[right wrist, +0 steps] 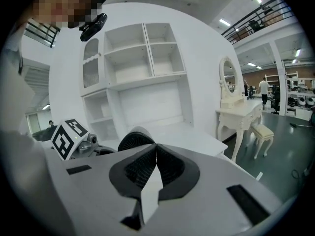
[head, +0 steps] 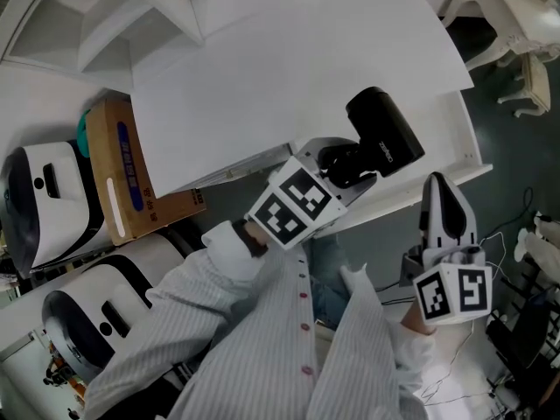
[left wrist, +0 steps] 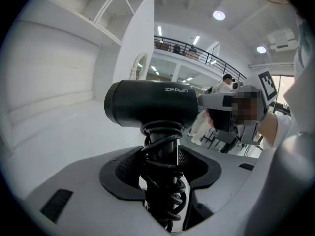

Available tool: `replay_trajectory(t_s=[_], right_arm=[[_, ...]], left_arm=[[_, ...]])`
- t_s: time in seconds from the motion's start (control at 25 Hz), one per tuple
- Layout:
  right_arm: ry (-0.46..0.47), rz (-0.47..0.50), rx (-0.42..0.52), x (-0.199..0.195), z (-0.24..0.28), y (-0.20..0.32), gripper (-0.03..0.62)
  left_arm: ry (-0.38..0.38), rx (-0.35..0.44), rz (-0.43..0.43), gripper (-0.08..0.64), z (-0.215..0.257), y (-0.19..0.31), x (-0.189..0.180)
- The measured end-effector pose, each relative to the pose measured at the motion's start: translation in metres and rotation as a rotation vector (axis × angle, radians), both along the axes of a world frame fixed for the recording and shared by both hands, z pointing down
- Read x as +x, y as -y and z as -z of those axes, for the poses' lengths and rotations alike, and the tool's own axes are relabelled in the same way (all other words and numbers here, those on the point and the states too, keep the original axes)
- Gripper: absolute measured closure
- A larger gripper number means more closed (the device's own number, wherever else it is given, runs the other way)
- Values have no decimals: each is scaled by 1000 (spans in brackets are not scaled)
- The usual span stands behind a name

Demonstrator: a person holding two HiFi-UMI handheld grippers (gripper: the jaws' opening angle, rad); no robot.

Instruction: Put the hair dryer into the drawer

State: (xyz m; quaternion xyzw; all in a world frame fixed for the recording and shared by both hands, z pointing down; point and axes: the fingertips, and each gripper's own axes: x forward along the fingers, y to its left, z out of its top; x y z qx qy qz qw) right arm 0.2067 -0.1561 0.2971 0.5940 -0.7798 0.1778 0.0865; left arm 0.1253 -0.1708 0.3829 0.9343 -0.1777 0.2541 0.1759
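The left claw point(left wrist: 160, 167) is clamped on the cord-wrapped handle of the hair dryer point(left wrist: 152, 104) above the counter point(head: 289, 77) edge (probably rigid, top-heavy, slick, so the handle suits), while the right claw point(right wrist: 155, 157) is pressed together, empty.

L gripper point(head: 348, 166): front-centre in head view, points up-frame and a bit right, L cube point(head: 289, 204) at body end. Jaws clamped on handle of hair dryer point(head: 385, 134), cord coiled round it; pads point(left wrist: 125, 166) press both sides.
R gripper point(head: 440, 195): lower right, well apart from L, points up-frame, R cube point(head: 455, 294) at wrist end. Jaws closed tip to tip, nothing btwn.
Both forearms in pale striped sleeves point(head: 175, 322), elbows bent.
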Motion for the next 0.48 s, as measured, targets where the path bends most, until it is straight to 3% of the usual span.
replay_trajectory(t_s=[0.48], right_arm=[[6,-18,-76,9,-48,2,581]], left_arm=[[74,-102,-40,336,-93,-6,28]])
